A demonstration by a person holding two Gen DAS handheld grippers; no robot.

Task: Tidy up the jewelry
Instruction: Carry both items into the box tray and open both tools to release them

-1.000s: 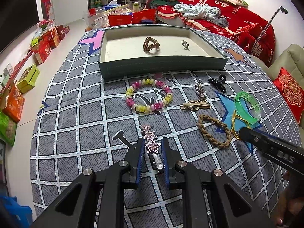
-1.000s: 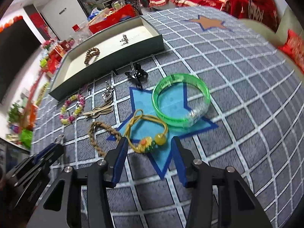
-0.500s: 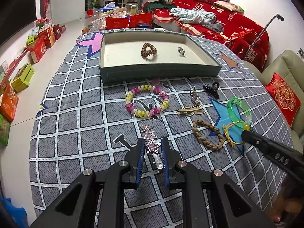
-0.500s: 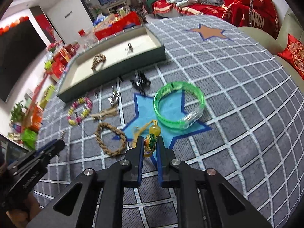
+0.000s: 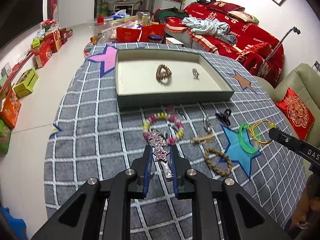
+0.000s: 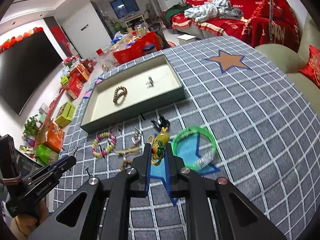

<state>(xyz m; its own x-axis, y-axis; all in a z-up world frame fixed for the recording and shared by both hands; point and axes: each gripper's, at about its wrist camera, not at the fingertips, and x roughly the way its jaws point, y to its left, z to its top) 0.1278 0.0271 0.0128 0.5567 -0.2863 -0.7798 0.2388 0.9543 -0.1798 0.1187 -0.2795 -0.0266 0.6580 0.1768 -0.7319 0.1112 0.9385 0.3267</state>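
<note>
My left gripper (image 5: 160, 152) is shut on a sparkly star hair clip (image 5: 158, 144) and holds it above the table. My right gripper (image 6: 159, 150) is shut on a yellow cord bracelet with a yellow bead (image 6: 161, 143), lifted off the cloth; it also shows in the left wrist view (image 5: 259, 133). The green tray (image 5: 172, 100) at the back holds a brown bead bracelet (image 5: 163, 74) and a small silver piece (image 5: 195, 73). On the cloth lie a pink-yellow bead bracelet (image 5: 163, 129), a green bangle (image 6: 194, 147), a braided ring (image 5: 218, 161), a tan bow (image 5: 203, 139), a silver clip (image 5: 207, 123) and a black claw clip (image 5: 225, 116).
The round table has a grey checked cloth (image 5: 90, 140) with star patches. A beige sofa with a red cushion (image 5: 296, 113) stands right of it. Boxes (image 5: 24, 80) line the floor on the left. A red-covered couch (image 5: 240, 34) is behind.
My right gripper closed on the yellow cord bracelet and lifted it off the blue star. My left gripper rose with the star clip held in it.
</note>
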